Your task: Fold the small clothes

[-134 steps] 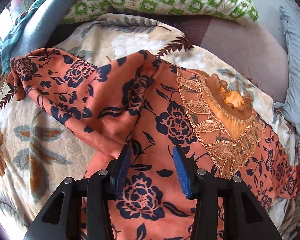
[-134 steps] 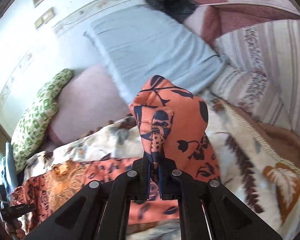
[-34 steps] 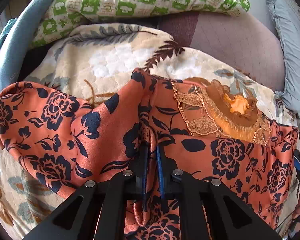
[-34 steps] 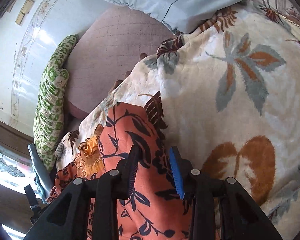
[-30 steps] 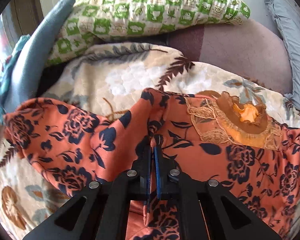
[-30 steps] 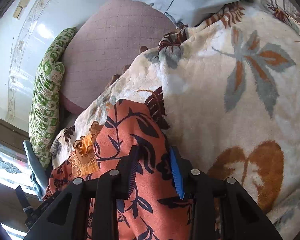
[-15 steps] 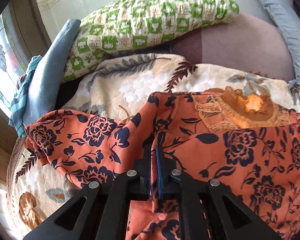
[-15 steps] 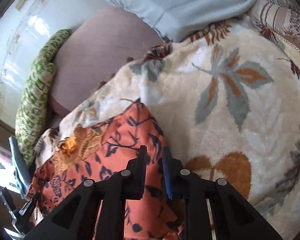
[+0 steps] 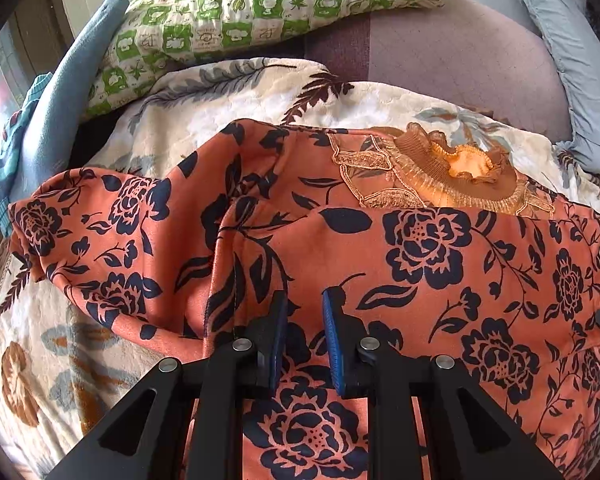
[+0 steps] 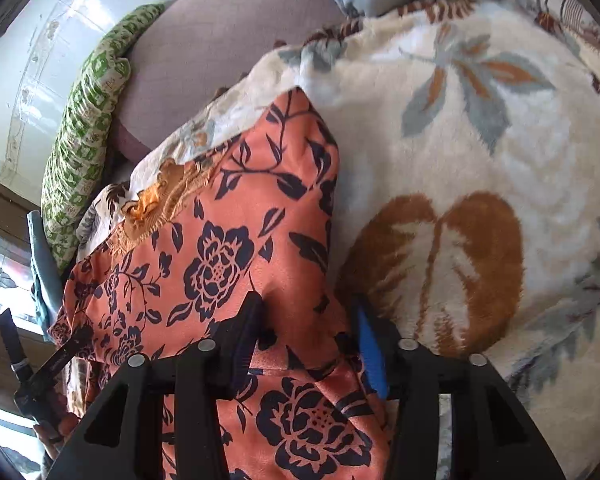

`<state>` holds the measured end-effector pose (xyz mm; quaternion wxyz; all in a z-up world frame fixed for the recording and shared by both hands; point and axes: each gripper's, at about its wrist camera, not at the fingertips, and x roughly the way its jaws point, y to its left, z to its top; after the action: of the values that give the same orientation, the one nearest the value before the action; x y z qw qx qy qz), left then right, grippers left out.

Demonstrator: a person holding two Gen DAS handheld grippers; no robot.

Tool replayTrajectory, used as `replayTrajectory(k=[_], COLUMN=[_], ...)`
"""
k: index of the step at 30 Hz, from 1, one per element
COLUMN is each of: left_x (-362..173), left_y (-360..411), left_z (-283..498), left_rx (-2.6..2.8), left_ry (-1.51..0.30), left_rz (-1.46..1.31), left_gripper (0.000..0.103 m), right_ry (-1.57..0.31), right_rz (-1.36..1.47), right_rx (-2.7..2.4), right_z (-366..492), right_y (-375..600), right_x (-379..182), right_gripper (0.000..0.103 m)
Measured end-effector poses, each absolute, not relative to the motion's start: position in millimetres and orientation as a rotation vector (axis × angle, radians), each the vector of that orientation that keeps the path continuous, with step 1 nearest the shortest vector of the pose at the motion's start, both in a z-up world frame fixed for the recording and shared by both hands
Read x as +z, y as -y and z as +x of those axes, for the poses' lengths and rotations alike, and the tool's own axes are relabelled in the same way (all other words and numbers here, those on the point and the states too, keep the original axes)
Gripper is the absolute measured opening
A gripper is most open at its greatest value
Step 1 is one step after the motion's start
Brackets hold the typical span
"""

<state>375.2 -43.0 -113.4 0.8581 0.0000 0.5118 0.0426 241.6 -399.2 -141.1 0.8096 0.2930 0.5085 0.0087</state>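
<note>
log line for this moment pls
step: fold | left gripper: open over orange floral garment | right gripper: open | surface: leaf-print blanket

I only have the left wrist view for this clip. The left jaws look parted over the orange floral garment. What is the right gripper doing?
Observer: The right gripper is open too, its jaws standing either side of a raised fold at the orange floral garment's edge, not pinching it.
Operator: What lies past that edge?
Observer: Bare cream blanket, with a big brown leaf print right beside the right jaw.
Operator: Can the right view see the left gripper?
Observer: Yes, the left gripper shows as a dark shape at the far left, over the garment's other end.
Operator: And the neckline?
Observer: The orange ruffled collar sits at the garment's far end, toward the green checked pillow.
</note>
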Motion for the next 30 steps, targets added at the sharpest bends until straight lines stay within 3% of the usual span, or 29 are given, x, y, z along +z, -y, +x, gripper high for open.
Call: replayTrajectory(k=[3,6,10,14,21,24,27,30], left_x=[-113,-142,-137,-110,-150,-157,-158,-150], left_y=[41,42,29,8,30,37,44,31], left_z=[378,390,389,383,390,394,401,402], left_rx=[0.109,0.140,0.114,0.053,0.006,0.019,0.015,-0.018], left_ry=[-1.034,-1.109,-1.105,-1.033,-1.171,-1.132,-1.155,-1.192], left_rz=[0.012,0.059,-0.029,-0.218,-0.180,-0.132,-0.135,-0.234], left_gripper=[0.023,0.023,0.025,0.026,0.027,0.029,0.038,0.038], right_ry=[-0.988,-1.093,-1.058,-0.915,-1.053,-1.024,-1.039,-1.080], right_rz=[0.558,0.463,0.473,0.438,0.448,0.409,0.363,0.340], right_rx=[-0.048,-0.118,-0.143,-0.068,-0.058,-0.068,-0.088,-0.130], right_z=[233,241,234,219,231,229,233,237], right_y=[404,406,410,400,386,381,375,368], right_x=[-123,-148,-129,-95,-145,-147,-146,-137], right_gripper=[0.009,0.010,0.022,0.022,0.020,0.020,0.020,0.021])
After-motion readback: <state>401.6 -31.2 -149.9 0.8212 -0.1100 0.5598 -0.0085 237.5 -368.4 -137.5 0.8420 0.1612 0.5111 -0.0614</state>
